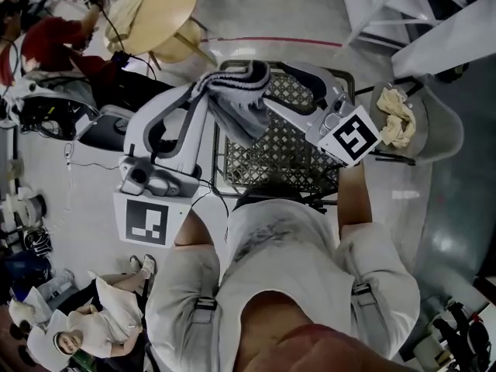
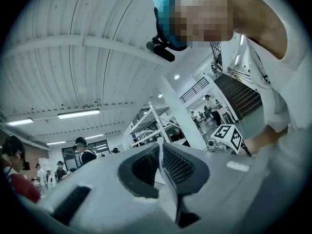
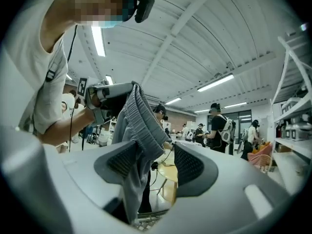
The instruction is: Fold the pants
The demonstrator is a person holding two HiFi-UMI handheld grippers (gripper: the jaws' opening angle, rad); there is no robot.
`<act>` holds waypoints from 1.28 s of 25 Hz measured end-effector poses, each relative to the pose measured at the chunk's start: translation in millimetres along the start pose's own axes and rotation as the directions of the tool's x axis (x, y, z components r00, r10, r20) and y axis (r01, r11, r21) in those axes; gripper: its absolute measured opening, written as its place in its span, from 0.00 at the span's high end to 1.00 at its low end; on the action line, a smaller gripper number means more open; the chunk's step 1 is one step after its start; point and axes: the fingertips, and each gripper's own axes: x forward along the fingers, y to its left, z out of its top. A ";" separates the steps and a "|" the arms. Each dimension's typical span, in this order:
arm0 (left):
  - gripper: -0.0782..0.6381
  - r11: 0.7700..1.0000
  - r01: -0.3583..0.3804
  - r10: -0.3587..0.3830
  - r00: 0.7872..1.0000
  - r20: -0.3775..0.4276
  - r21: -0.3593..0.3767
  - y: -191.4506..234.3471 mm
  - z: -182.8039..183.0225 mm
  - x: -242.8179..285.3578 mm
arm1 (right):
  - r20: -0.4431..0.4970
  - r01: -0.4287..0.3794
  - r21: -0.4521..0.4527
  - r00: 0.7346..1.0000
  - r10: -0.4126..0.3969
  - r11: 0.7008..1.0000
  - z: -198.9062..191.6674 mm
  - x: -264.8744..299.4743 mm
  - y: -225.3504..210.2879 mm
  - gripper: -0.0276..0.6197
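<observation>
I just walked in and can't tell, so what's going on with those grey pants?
A person holds grey pants up over a wire mesh basket, using a pair of handheld tongs in each hand. The left tongs are shut on the cloth. The right tongs stand open, with the cloth hanging between them but not gripped.

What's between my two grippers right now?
The pants, waistband bunched, span from the left gripper to the open right gripper, above the wire basket; the head view shows it.

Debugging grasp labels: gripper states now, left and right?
Left gripper: closed on the pants.
Right gripper: open, pants hanging between its jaws, not clamped.
</observation>
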 end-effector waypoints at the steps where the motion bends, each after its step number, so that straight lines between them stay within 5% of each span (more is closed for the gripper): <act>1: 0.85 1.000 0.001 -0.001 1.000 0.002 -0.001 0.1 0.1 -0.2 | -0.006 -0.020 0.012 1.000 0.020 1.000 -3.1 -0.6 0.6 0.55; 9: 0.85 0.999 0.051 -0.051 0.999 0.000 0.012 -14.4 0.5 -7.1 | 0.017 -0.192 0.031 0.981 0.191 0.981 -2.3 14.9 23.8 0.51; 13: 0.85 0.999 0.048 -0.048 0.999 -0.016 -0.004 -10.9 -7.4 -11.6 | 0.017 -0.232 -0.010 0.973 0.232 0.973 0.3 25.1 36.0 0.64; 22: 0.85 0.992 -0.030 0.021 0.997 -0.077 -0.121 5.2 -39.2 -3.2 | -0.063 -0.046 -0.065 0.997 0.042 0.997 -3.5 8.2 13.1 0.81; 32: 0.85 0.979 -0.002 -0.009 0.999 -0.054 -0.201 5.5 -52.6 11.3 | -0.168 0.077 -0.189 0.980 -0.109 0.979 4.4 -11.7 -10.3 0.87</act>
